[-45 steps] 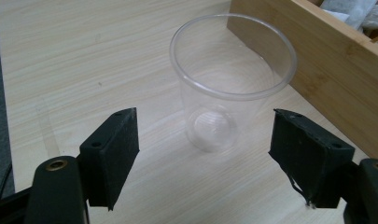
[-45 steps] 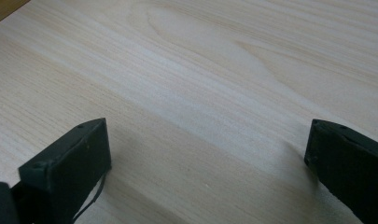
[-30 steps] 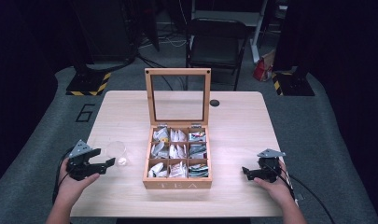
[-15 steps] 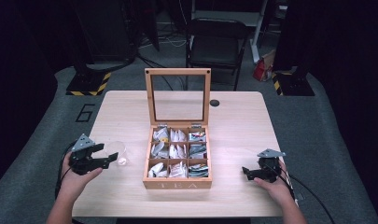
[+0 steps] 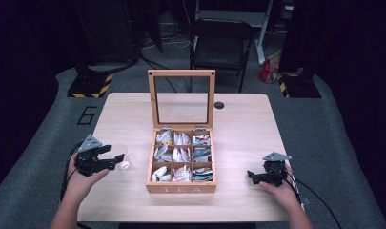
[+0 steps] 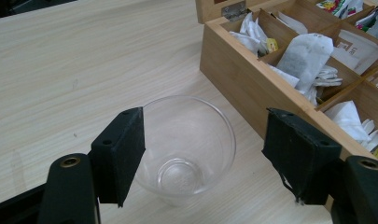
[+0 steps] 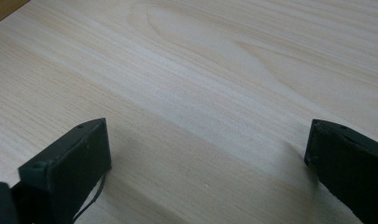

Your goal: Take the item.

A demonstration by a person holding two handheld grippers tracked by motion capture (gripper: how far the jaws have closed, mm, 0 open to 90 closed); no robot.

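Two black hand-held grippers here, each capped with a grey three-cornered plate. The left gripper (image 5: 117,160) trails a dark cable that loops past the wrist; the right gripper (image 5: 250,175) has its own black cable running along the forearm. Both forearms are bare, no sleeves in sight. Up close, the left gripper's fingers (image 6: 121,154) are blocky matte-black slabs with square ends, small holes in the edges and brass-coloured screw heads at the base. The right gripper's fingers (image 7: 70,158) are the same flat black blocks.
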